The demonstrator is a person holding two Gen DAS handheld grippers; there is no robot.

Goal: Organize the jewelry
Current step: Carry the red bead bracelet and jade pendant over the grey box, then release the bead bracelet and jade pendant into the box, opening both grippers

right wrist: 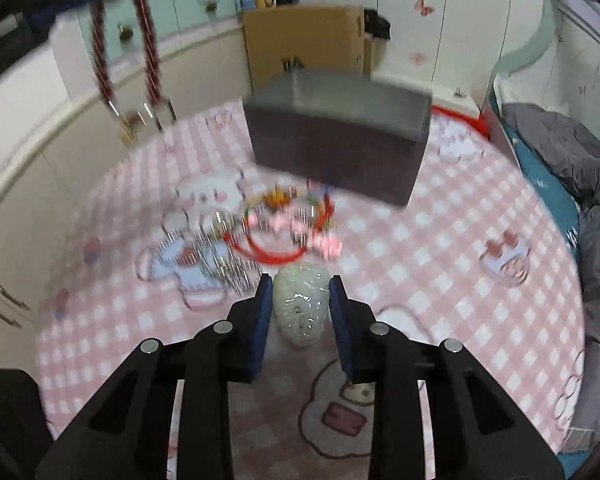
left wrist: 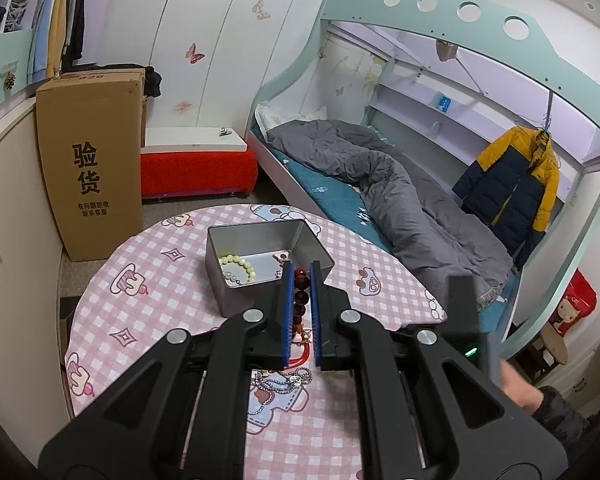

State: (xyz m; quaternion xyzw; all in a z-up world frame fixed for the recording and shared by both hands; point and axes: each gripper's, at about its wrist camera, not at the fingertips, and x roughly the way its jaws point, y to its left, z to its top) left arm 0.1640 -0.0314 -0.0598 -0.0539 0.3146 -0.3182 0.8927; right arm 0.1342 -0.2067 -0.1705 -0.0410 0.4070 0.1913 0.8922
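Note:
My left gripper (left wrist: 301,270) is shut on a dark red bead bracelet (left wrist: 301,296), held above the table near the open metal tin (left wrist: 236,272). The tin holds a yellow-green bead bracelet (left wrist: 240,265) and a small pearl piece. In the right wrist view the red bracelet (right wrist: 144,44) hangs from the left gripper at top left, and the tin (right wrist: 336,136) stands ahead. My right gripper (right wrist: 299,286) is shut on a pale green jade pendant (right wrist: 300,304). A blurred pile of jewelry (right wrist: 288,220) with a red cord lies in front of the tin. A silver chain (left wrist: 280,384) lies under my left gripper.
The round table has a pink checked cloth (left wrist: 140,300). A tall cardboard box (left wrist: 92,160) stands on the floor to the left. A bed with a grey duvet (left wrist: 400,192) is at the right. White cabinets (right wrist: 40,160) line the left side.

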